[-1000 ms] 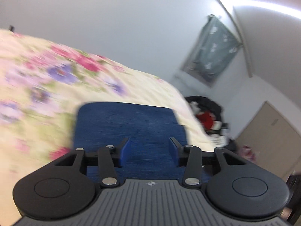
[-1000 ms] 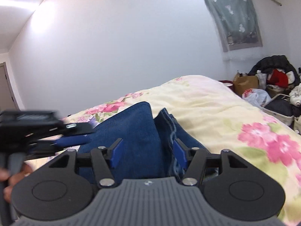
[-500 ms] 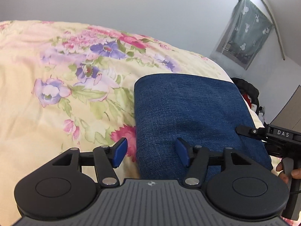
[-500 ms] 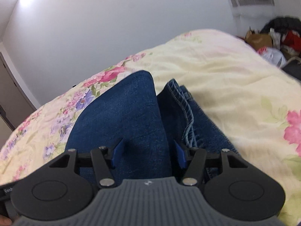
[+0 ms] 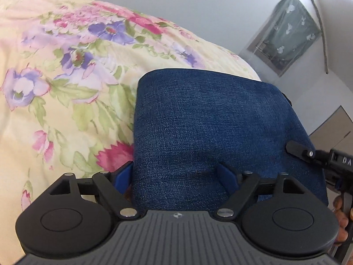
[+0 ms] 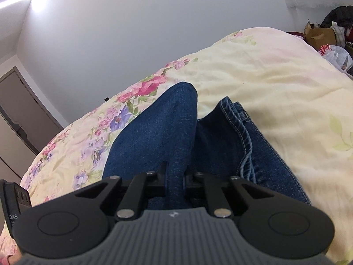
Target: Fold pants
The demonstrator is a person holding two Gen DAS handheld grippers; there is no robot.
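The bed, under a floral cover, fills the left and centre of your left wrist view and most of the right wrist view; it is your work surface. The pants sit centre frame in the left view as a blue block folded over on itself, its near edge running under your left tongs. In the right view the pants rise as a ridge from the bottom centre, with a stitched hem lying flat just right of it.

Your left gripper stands wide: one finger rests off the cloth on the bed cover, the other presses into the denim. It straddles the left edge, likely set up to pinch it.

Your right gripper is narrow, clamped on a raised pleat of denim at bottom centre. That lifted pleat suggests you are holding the layer for the next fold.

A clutter pile sits upper right, well apart from the pants.
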